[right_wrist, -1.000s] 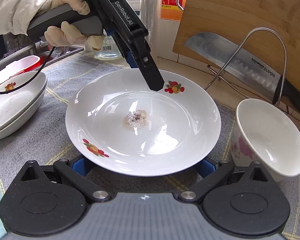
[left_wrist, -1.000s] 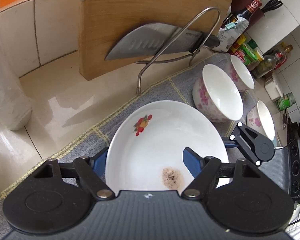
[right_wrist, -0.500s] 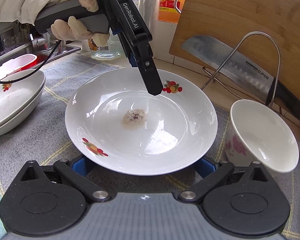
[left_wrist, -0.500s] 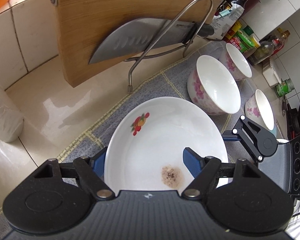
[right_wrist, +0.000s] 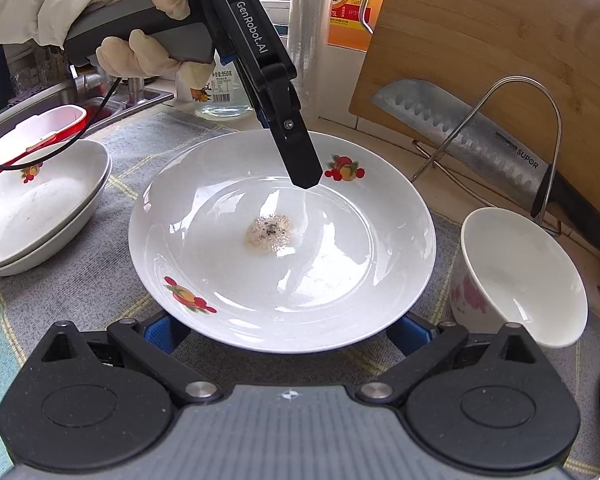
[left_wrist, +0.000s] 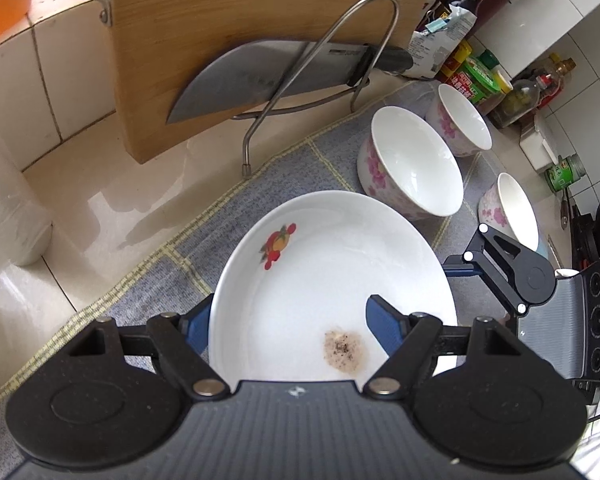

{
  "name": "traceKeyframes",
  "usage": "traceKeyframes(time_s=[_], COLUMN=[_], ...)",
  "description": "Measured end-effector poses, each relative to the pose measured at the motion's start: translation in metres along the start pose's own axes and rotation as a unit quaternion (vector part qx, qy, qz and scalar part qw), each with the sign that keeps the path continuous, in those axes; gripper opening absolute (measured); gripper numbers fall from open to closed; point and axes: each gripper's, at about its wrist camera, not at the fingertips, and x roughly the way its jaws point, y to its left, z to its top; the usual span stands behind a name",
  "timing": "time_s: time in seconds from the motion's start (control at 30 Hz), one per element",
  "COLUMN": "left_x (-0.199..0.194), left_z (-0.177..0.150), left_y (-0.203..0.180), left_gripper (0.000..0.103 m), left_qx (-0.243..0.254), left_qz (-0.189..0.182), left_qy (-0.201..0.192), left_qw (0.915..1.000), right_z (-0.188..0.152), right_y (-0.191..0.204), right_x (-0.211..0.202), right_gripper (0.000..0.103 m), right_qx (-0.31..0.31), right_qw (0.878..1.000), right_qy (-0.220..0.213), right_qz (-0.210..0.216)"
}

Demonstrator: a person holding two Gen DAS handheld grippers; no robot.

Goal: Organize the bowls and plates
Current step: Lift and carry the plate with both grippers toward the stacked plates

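Note:
A white plate [left_wrist: 332, 276] with fruit prints and a brown food smear lies on the grey mat; it also shows in the right wrist view [right_wrist: 284, 248]. My left gripper [left_wrist: 288, 324] is open, one finger above the plate's inside and one outside its near rim; in the right wrist view its finger [right_wrist: 296, 152] hangs over the plate's far rim. My right gripper [right_wrist: 284, 330] is open, its blue fingertips under the plate's near edge. Three floral bowls [left_wrist: 412, 164] stand to the side. Two stacked plates [right_wrist: 32, 208] sit at left.
A wooden cutting board [left_wrist: 236, 20] and a cleaver [left_wrist: 268, 76] rest on a wire rack [right_wrist: 516, 120] behind the plate. Sauce bottles [left_wrist: 476, 76] crowd the far corner. A sink with a red-rimmed dish [right_wrist: 36, 128] lies at left. A paper roll [left_wrist: 4, 204] stands nearby.
Both grippers have shifted slightly closer around the plate. The plate stays on the mat and the jaws stay open.

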Motion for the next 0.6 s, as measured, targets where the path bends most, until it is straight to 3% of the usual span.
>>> traceKeyframes(time_s=[0.6], left_x=[-0.039], left_z=[-0.038], left_y=[-0.032], left_gripper=[0.077], left_qx=[-0.005], left_qz=[0.02], left_qy=[-0.024], left_qw=[0.9995], right_z=[0.013], right_y=[0.023], right_x=[-0.041], right_gripper=[0.103], right_qx=[-0.03], right_qw=[0.999], right_qy=[-0.005], right_qz=[0.029])
